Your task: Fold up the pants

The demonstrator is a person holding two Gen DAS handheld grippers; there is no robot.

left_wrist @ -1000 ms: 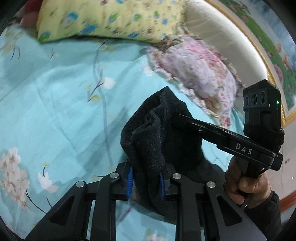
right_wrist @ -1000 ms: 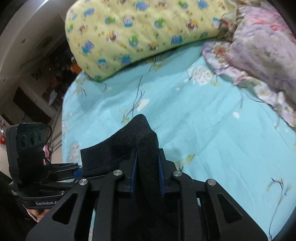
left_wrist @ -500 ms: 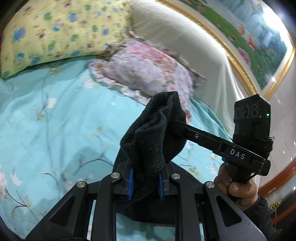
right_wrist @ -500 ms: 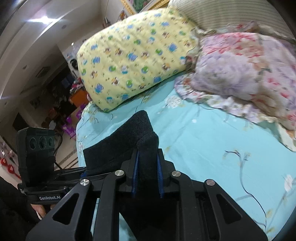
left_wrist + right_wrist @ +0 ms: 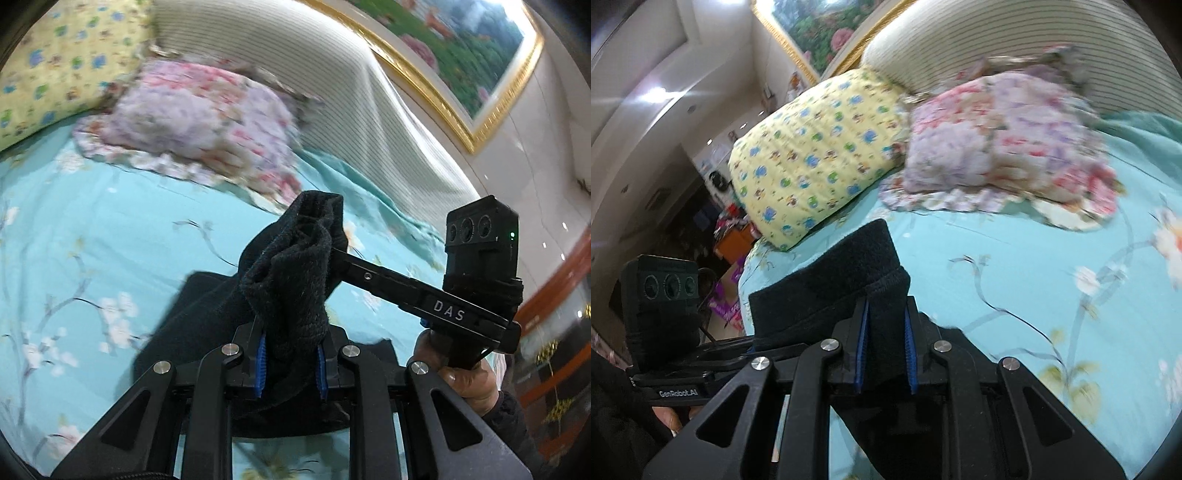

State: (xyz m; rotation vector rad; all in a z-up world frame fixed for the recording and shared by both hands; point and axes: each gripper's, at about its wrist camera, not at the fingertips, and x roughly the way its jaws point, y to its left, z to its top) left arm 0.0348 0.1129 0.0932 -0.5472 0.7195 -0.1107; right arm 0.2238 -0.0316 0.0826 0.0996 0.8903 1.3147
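Across the turquoise floral bedsheet (image 5: pixel 110 229) your work surface lies wide and flat, with a striped headboard (image 5: pixel 351 96) behind it and a gold-framed picture (image 5: pixel 461 55) above. One pair of black pants (image 5: pixel 288 288) is the task item: part of it rests on the sheet beneath your tools, while a bunched edge is lifted clear. Two pillows are counted, one yellow printed pillow (image 5: pixel 812 155) and one pink floral pillow (image 5: pixel 1004 147), both near the head of the bed and apart from the pants. Two tools are counted. Your left gripper (image 5: pixel 290 363) is clamped on a thick wad of the black fabric; your right gripper (image 5: pixel 884 349) is likewise pinched onto a flat band of it, probably the waistband or a hem, which cannot be told. In the left view the right tool's fingers run into the same bunch, so both grips sit close together. For the carry-over, judged as the step in hand, you should keep both edges level, hold the cloth taut between grips, and lay it down square before releasing.
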